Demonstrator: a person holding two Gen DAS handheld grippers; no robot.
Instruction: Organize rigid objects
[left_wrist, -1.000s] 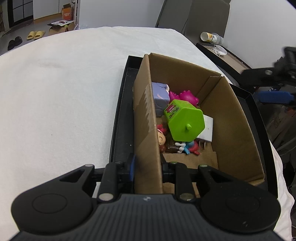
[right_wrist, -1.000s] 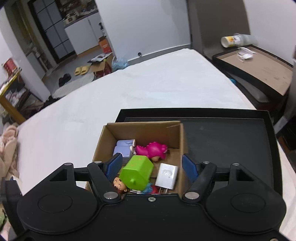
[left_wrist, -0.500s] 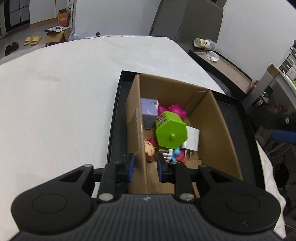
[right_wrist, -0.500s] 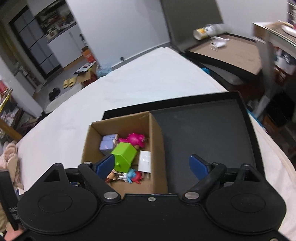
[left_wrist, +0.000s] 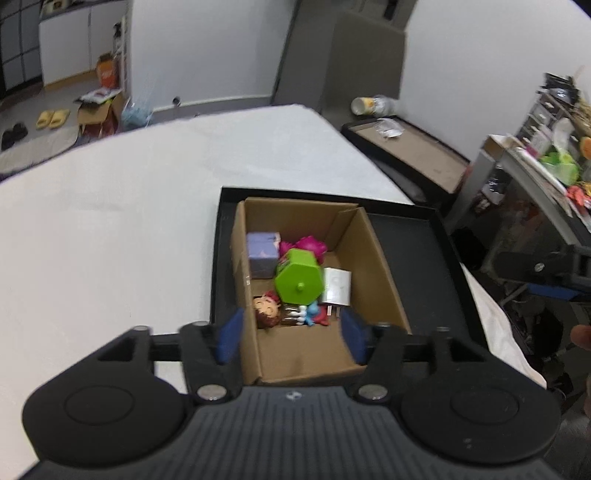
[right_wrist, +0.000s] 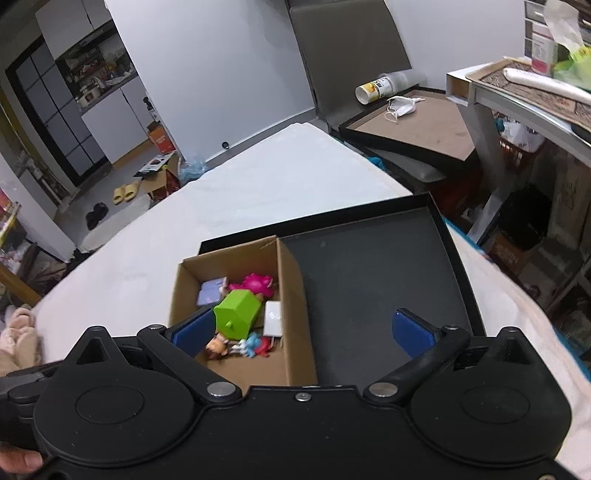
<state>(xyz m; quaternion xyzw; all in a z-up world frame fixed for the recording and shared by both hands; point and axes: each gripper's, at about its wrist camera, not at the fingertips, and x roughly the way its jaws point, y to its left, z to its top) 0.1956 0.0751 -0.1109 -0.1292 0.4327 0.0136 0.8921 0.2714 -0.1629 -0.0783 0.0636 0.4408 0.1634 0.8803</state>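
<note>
An open cardboard box (left_wrist: 373, 254) (right_wrist: 295, 291) stands in the left part of a black tray (left_wrist: 417, 243) (right_wrist: 369, 273) on the white bed. Inside lie a green hexagonal container (left_wrist: 298, 280) (right_wrist: 238, 314), a lilac box (left_wrist: 261, 254), a pink toy (left_wrist: 308, 244), a white charger (left_wrist: 337, 288) and small figurines (left_wrist: 266, 309). My left gripper (left_wrist: 290, 338) is open and empty, raised above the box's near end. My right gripper (right_wrist: 303, 330) is open and empty, high above the box and tray.
The white bed (left_wrist: 110, 221) spreads left of the tray. A second black tray with a mask and a cup (right_wrist: 402, 122) sits behind. A cluttered shelf (left_wrist: 554, 166) stands at the right. My right gripper also shows in the left wrist view (left_wrist: 546, 273).
My left gripper has let go of the box's left wall, opened wide and risen. My right gripper has opened wider and pulled up and back.
</note>
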